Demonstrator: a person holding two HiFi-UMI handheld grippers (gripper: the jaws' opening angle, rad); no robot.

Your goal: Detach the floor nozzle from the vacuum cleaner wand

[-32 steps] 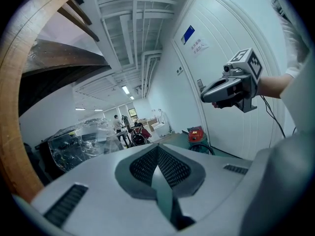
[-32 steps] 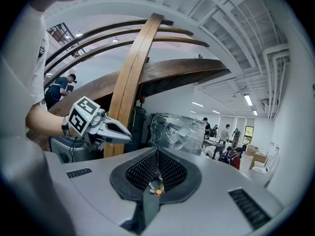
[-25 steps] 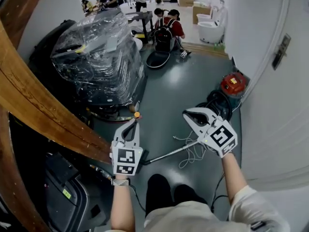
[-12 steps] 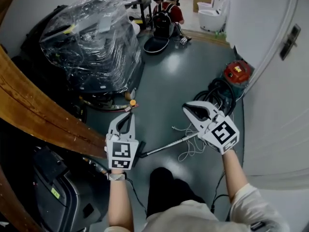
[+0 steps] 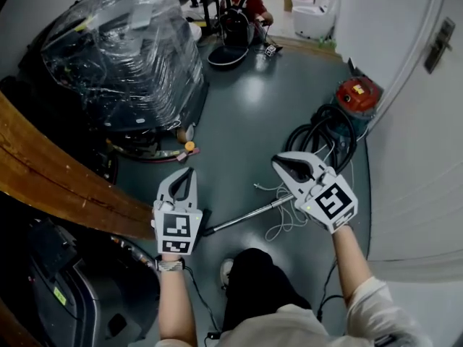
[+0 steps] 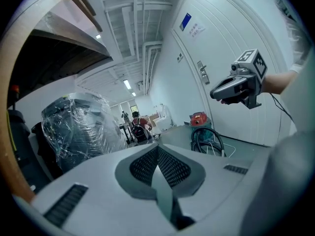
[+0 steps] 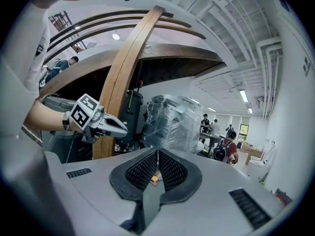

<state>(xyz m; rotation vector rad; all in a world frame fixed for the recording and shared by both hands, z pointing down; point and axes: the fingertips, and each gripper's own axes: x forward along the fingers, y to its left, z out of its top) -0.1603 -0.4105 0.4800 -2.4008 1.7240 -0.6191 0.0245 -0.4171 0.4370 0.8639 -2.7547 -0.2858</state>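
DESK: What fills the head view?

OPERATOR: A grey floor [image 5: 253,107], with a big machine [image 5: 123,49] wrapped in clear plastic at upper left and a curved wooden beam [image 5: 58,172] crossing below it. By the white wall [image 5: 412,179] at right stands the red vacuum cleaner [image 5: 357,96], with its black hose [image 5: 329,137] coiled just beside it.

DESK: And the wand?

OPERATOR: The metal wand [image 5: 246,219] lies flat on the floor, slanting across the gap between my two tools. Its lower end reaches a dark fitting [image 5: 205,221] just beside my left gripper [image 5: 189,171]. Whether that fitting is the floor nozzle I cannot tell. A loose white cable [image 5: 286,219] lies tangled near the wand's upper end.

DESK: Your tools?

OPERATOR: On my left gripper the jaws are pressed together with nothing between them. My right gripper [image 5: 279,163] is likewise closed and empty. Neither one holds the wand.
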